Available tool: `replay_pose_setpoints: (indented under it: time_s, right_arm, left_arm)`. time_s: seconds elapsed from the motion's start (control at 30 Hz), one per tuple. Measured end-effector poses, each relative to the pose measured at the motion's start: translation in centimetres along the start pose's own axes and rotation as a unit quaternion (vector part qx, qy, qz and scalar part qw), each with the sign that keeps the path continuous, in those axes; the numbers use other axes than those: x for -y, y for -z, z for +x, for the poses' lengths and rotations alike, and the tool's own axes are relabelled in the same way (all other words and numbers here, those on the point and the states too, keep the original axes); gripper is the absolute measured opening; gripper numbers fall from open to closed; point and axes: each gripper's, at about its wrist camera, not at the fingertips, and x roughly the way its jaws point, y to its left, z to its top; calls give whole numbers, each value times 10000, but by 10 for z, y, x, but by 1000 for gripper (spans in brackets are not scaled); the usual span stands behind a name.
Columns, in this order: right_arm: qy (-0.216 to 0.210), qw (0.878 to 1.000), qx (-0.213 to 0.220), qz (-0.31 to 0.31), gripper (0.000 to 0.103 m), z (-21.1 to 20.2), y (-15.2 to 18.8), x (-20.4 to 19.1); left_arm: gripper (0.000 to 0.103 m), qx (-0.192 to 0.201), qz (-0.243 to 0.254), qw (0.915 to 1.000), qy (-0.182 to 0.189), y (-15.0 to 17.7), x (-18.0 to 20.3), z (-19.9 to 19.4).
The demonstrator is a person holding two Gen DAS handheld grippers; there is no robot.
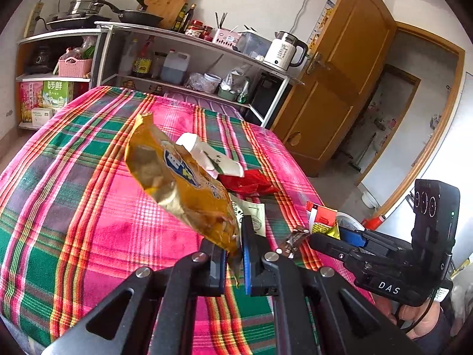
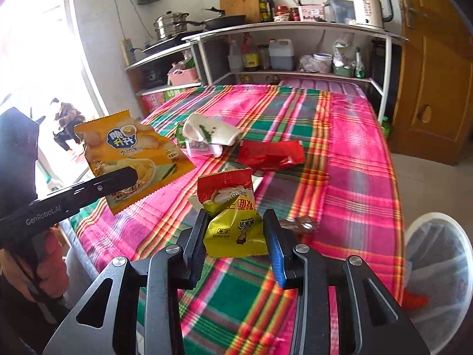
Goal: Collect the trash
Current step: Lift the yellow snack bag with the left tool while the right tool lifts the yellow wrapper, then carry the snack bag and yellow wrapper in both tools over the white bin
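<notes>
Two wrappers are off the surface (image 2: 354,148) at once, so this reads as the carry step of trash collection: both picks made, neither dropped yet.

Left claw (image 1: 233,254): clamped tight on the bottom edge of the orange chip bag (image 1: 177,177), which sticks up and away from the jaws, clear of the plaid cloth.

Right claw (image 2: 235,236): jaws part-way apart with the yellow-red snack packets (image 2: 233,222) crumpled between them, pads pressing both sides. Looks like two packets bunched together, can't be sure.

Landmark = white bin (image 2: 437,272), just off the surface's near right corner, lined with a clear bag, next to the right claw.

Relative to the bin:
- yellow-red snack packets: nearest, just beside it and higher
- orange chip bag: further out over the surface, on the far side of the right claw
- small brown wrapper (image 2: 298,224): on the surface edge, near the bin
- red wrapper (image 2: 272,153) and white paper cup (image 2: 207,131): lying mid-surface, well apart from the bin

Next move, my read: swing the right claw over the bin mouth and let go, then bring the left across the same way. The chip bag is held by a thin edge and is floppy, so it needs to be well over the rim before release. After that, brown wrapper first, then the mid-surface pile.
</notes>
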Motion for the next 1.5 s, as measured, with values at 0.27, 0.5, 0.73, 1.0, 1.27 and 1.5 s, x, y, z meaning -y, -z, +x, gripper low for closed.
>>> replay_pose_setpoints:
  time_s: [0.27,0.5,0.73,1.0,1.27,1.5]
  right_arm:
    - [411,9983,192,376,38,-31,15,32]
    - [757,9943,339,668,38,-58,29,56]
    - [1036,9887,446,988,38,-82,44,83]
    - [1340,9811,495,1303,38,-103,61,112]
    - [1630,9722,479,1611,38,-115,77,139]
    - [1816,9641,461,1883,38,-120,90,165]
  left_arm:
    - [9,-242,533,9973,453,3,46,15]
    - [9,-441,968,9916,733,8,83,32]
    - [9,-597,1330,9838,1038,12,120,47]
    - [9,-728,1672,9732,1402,19,163,66]
    - [9,-902,1893,9632,1683,25,195,90]
    - [9,-1092,2036,9561,1804,34,216,115]
